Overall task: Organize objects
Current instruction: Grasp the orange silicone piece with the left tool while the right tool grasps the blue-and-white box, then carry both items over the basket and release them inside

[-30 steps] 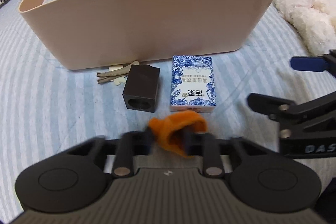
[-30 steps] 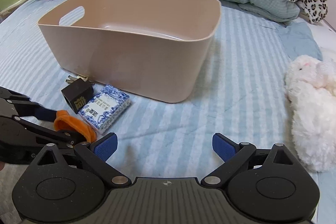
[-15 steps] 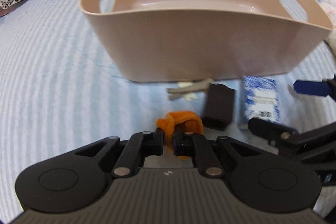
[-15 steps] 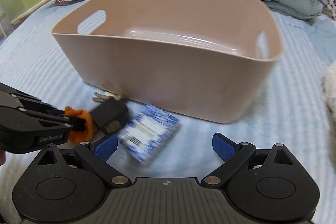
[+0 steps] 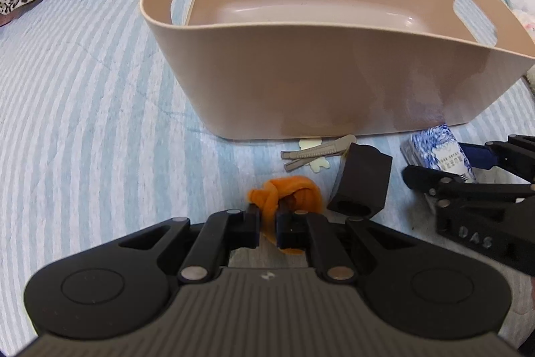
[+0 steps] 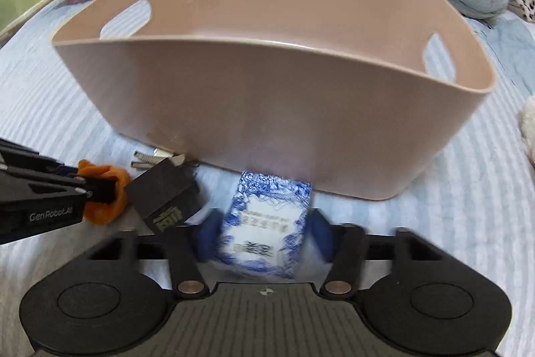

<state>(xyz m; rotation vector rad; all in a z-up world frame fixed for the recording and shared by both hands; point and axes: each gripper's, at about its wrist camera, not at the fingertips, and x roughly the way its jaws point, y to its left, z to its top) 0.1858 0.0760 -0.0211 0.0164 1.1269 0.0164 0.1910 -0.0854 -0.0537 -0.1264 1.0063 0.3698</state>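
Moved in around the blue-and-white box (image 6: 264,230) since a second ago: right tongs (image 6: 264,238), then wide open over bare bedspread, now with blurred blue pads on both sides of it, touching or not impossible to tell. Left tongs (image 5: 267,225) clamped on the orange cloth (image 5: 287,194), low over the striped bed (image 5: 83,122). Beside the cloth, a black block (image 5: 362,179), tilted; behind it, grey clips (image 5: 317,152) against the beige basket (image 5: 334,82). Basket holding nothing.
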